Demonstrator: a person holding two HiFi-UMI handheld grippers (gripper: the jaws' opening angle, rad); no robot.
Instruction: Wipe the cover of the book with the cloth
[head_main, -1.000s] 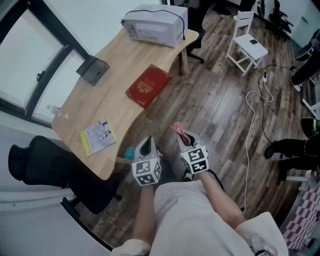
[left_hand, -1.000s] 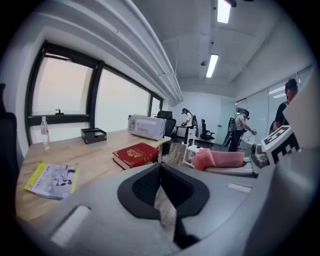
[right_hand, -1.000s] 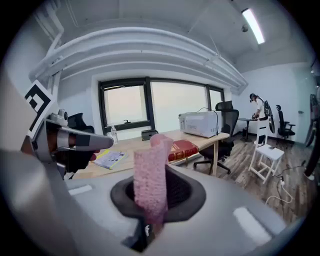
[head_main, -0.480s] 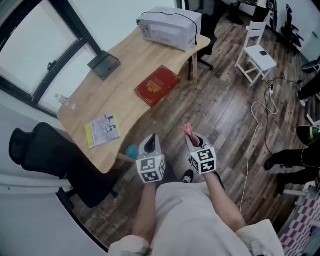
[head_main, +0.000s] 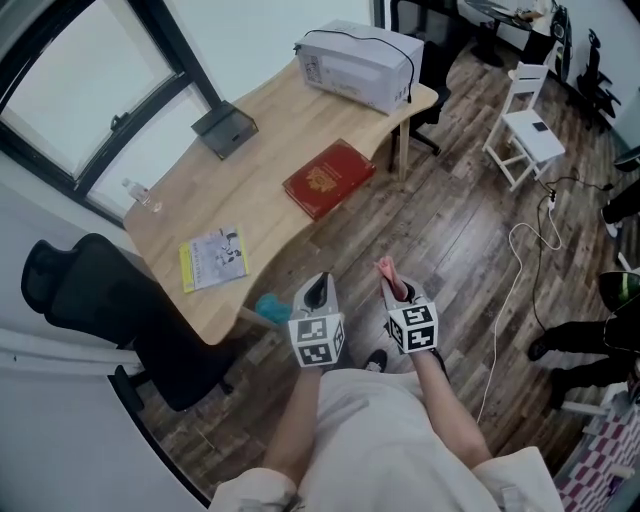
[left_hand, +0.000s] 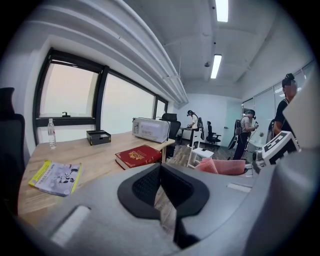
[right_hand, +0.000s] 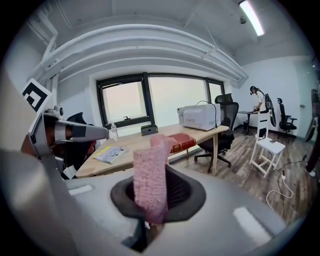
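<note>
Where the right gripper (head_main: 397, 290) clamps it, the cloth (right_hand: 150, 175) is hidden.

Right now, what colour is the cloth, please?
The cloth is pink; right gripper view shows best.

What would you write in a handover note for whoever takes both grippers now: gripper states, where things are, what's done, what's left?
Left gripper: shut, empty, short of the wooden table.
Right gripper: shut on the pink cloth, which sticks up from its jaws.
Red book: closed on the table, ahead, neither gripper near it.
Done: cloth is in grip. Left: bring it to the book, wipe the cover.
</note>
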